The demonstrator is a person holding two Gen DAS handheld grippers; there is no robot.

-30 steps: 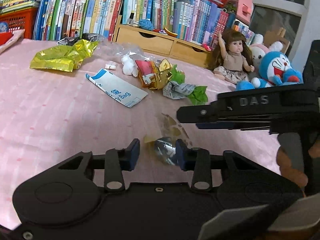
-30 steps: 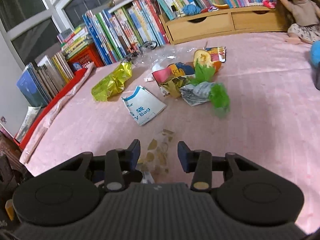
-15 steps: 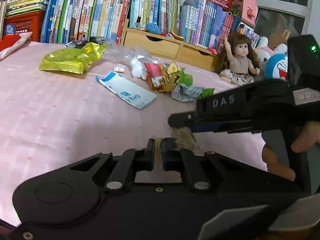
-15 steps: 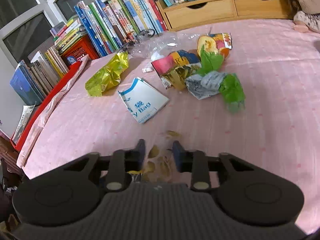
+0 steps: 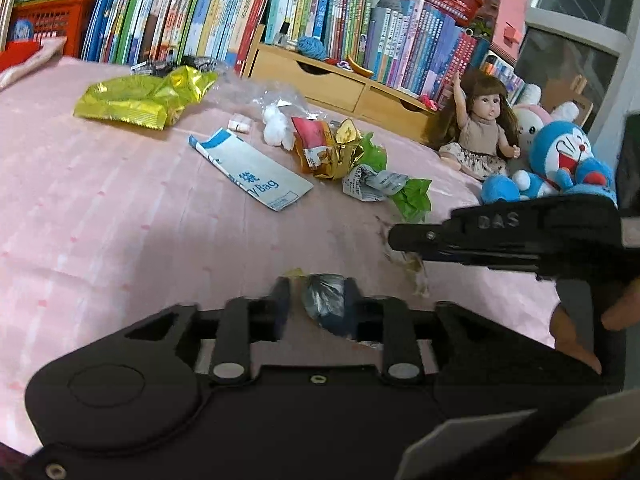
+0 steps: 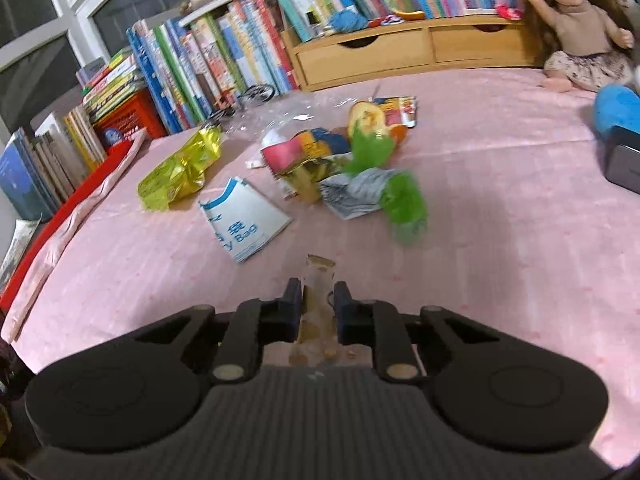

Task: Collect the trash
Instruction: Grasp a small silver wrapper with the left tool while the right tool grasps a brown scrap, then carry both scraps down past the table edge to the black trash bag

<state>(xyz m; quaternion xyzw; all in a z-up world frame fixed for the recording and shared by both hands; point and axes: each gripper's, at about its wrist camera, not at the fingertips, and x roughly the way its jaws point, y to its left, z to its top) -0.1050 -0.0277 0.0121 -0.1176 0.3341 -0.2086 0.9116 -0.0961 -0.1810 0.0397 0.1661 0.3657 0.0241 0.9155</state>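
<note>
Open pink sheet (image 5: pixel 100 216) runs wide on the near left side, nothing lying in the path there. Straight ahead the way is blocked by the blue-and-white paper bag (image 5: pixel 250 170), the snack wrappers (image 5: pixel 328 148) and green paper (image 5: pixel 412 198), with the yellow foil bag (image 5: pixel 140 98) further back left. Far side is walled by books (image 5: pixel 192 12) and wooden drawers (image 5: pixel 332 84); a doll (image 5: pixel 482 128) and blue plush (image 5: pixel 560 160) crowd the right.

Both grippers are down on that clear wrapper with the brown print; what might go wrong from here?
1. The right gripper, its jaws just closed, pinches the clear plastic wrapper with brown print; thin film could slip out when lifted.
2. The left gripper, jaws just reopened, has the wrapper's silvery crumpled end between its fingers; pulling both ways may tear it.
3. The two grippers sit close together and could collide.
</note>
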